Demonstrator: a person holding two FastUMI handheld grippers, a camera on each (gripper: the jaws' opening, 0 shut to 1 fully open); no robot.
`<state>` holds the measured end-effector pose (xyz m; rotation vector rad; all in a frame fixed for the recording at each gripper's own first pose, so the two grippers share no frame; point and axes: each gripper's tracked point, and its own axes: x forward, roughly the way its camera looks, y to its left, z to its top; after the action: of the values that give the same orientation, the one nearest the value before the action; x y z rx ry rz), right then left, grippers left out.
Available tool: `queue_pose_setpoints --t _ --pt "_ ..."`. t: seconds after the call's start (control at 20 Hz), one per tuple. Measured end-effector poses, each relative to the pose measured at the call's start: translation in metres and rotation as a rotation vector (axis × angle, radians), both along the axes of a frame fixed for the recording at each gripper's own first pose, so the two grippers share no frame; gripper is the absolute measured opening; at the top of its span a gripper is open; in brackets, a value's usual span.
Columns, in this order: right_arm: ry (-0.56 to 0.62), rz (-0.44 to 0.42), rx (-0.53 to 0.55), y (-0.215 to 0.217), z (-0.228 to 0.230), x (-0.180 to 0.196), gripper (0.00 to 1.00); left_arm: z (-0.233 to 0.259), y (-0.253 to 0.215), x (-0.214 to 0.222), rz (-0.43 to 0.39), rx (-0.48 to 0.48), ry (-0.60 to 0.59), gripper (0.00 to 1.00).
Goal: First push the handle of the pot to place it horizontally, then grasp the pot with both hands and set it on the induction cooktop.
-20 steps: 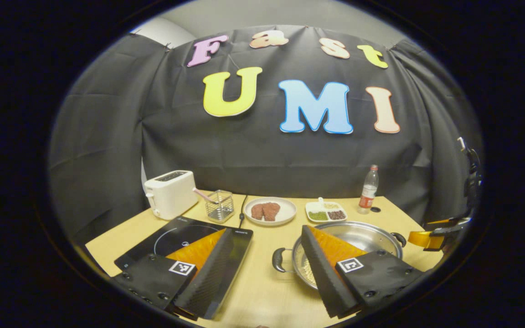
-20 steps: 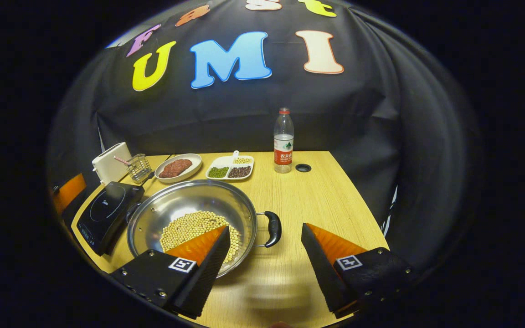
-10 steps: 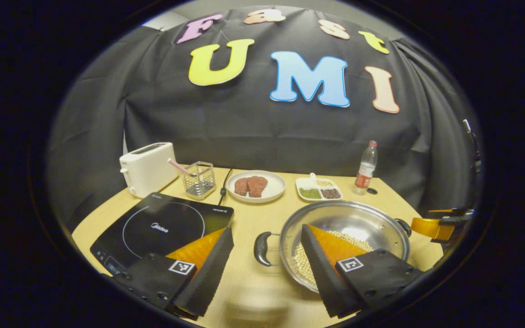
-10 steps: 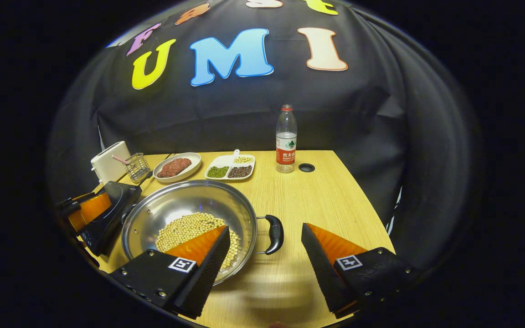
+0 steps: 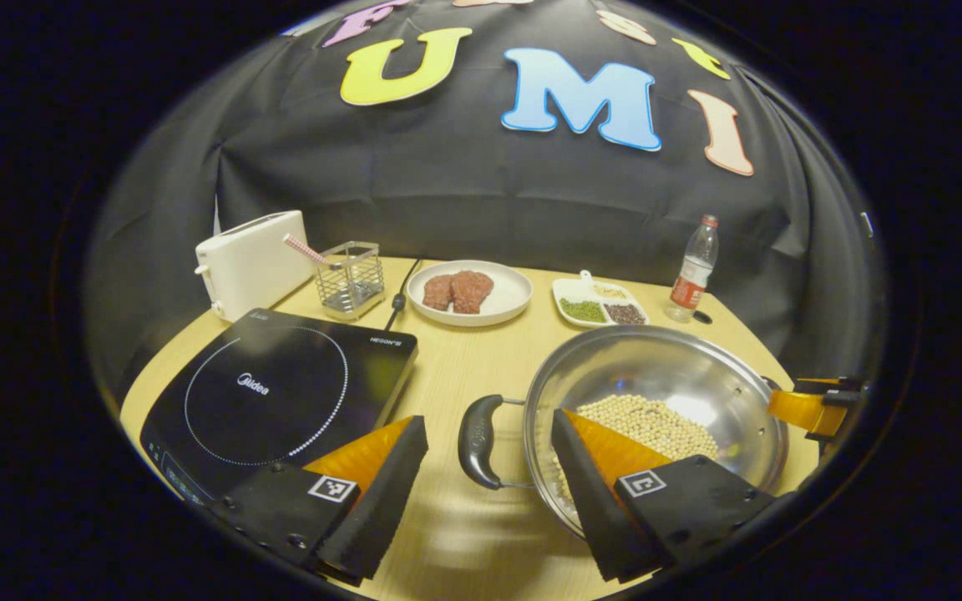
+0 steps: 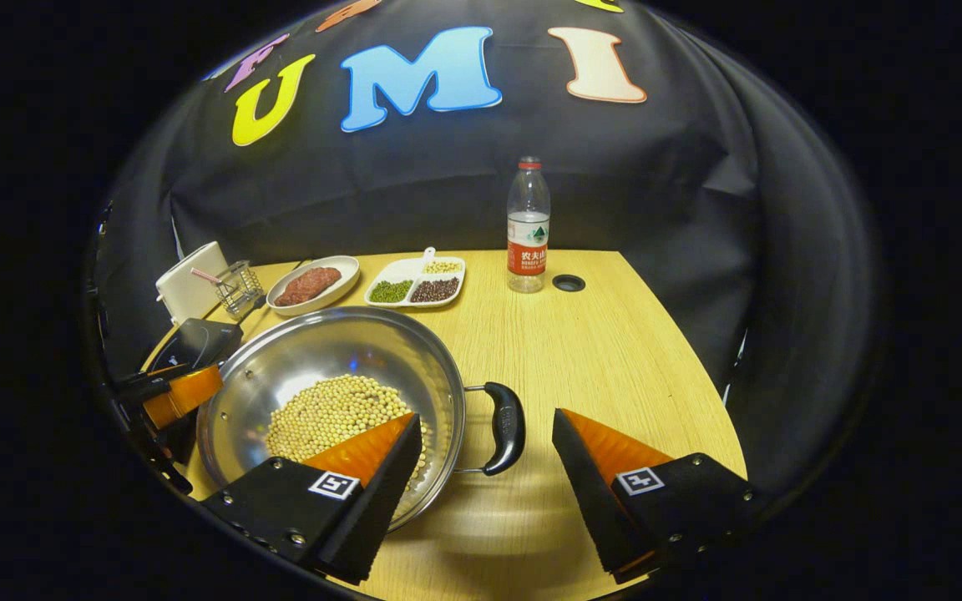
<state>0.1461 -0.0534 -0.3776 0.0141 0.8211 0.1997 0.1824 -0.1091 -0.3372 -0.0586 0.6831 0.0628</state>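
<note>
Two grippers: the left gripper [image 5: 489, 467] and the right gripper [image 6: 485, 463] each hang over the near edge of the table [image 6: 606, 351], jaws spread wide, gripping nothing.
Table: one, wooden.
Induction cooktop [image 5: 281, 392]: one, black, at the near left corner, well apart from the right gripper.
Pot [image 6: 322, 392]: one steel pot holding soybeans [image 6: 326, 413], on the table's near middle, just right of the cooktop.
Handles: two black loops, lying roughly along the near edge. The left handle [image 5: 477, 430] sits between the left gripper's fingers; the right handle [image 6: 504, 427] sits between the right gripper's. I cannot tell if any finger touches.
Key relation: each handle lies straight ahead of its own gripper, so closing both looks like the next move.
Back edge: one toaster [image 5: 251, 263], one wire basket [image 5: 350, 280], one plate of meat [image 5: 468, 292], one divided dish [image 5: 602, 300], one bottle [image 6: 528, 225].
</note>
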Motion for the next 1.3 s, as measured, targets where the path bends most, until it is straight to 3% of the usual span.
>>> queue_pose_setpoints --t 0.1,0.15,0.2,0.3,0.45,0.5,0.55,0.7,0.8,0.85,0.9,1.05,1.3 --pt "0.015 -0.005 -0.005 0.000 -0.007 0.002 0.96 -0.009 0.003 0.000 0.006 0.002 0.026 1.00" --pt "0.020 -0.008 -0.005 0.000 -0.010 0.003 0.96 -0.012 0.004 0.001 0.011 0.005 0.035 0.94" --pt "0.024 -0.010 -0.008 0.001 -0.013 0.004 0.94 -0.015 0.006 0.001 0.016 0.006 0.039 1.00" --pt "0.032 -0.008 -0.009 0.001 -0.016 0.005 0.80 -0.020 0.006 0.001 0.019 0.002 0.049 1.00" --pt "0.040 -0.004 0.005 0.006 -0.018 0.005 0.77 -0.026 0.003 0.002 0.011 -0.007 0.066 0.92" --pt "0.038 -0.004 0.000 0.007 -0.021 0.008 0.61 -0.026 0.000 0.002 0.007 -0.011 0.065 0.99" --pt "0.038 -0.006 -0.002 0.006 -0.020 0.007 0.64 -0.026 0.000 0.002 0.003 -0.009 0.068 0.87" --pt "0.051 -0.022 0.013 0.007 -0.017 0.007 0.57 -0.031 -0.010 0.003 -0.020 -0.022 0.084 0.84" --pt "0.055 -0.012 0.005 0.006 -0.020 0.007 0.57 -0.032 -0.009 0.004 -0.025 -0.002 0.097 0.68" --pt "0.066 -0.023 0.012 0.008 -0.019 0.005 0.57 -0.032 -0.007 0.006 -0.018 -0.002 0.091 0.72" --pt "0.062 -0.022 0.013 0.008 -0.019 0.007 0.50 -0.032 -0.008 0.006 -0.004 -0.014 0.085 0.70" --pt "0.047 -0.008 -0.012 0.008 -0.018 0.008 0.49 -0.031 -0.007 0.008 0.007 -0.013 0.073 0.60" --pt "0.029 0.009 -0.036 0.008 -0.012 0.006 0.49 -0.027 -0.007 0.006 0.001 0.005 0.051 0.59"
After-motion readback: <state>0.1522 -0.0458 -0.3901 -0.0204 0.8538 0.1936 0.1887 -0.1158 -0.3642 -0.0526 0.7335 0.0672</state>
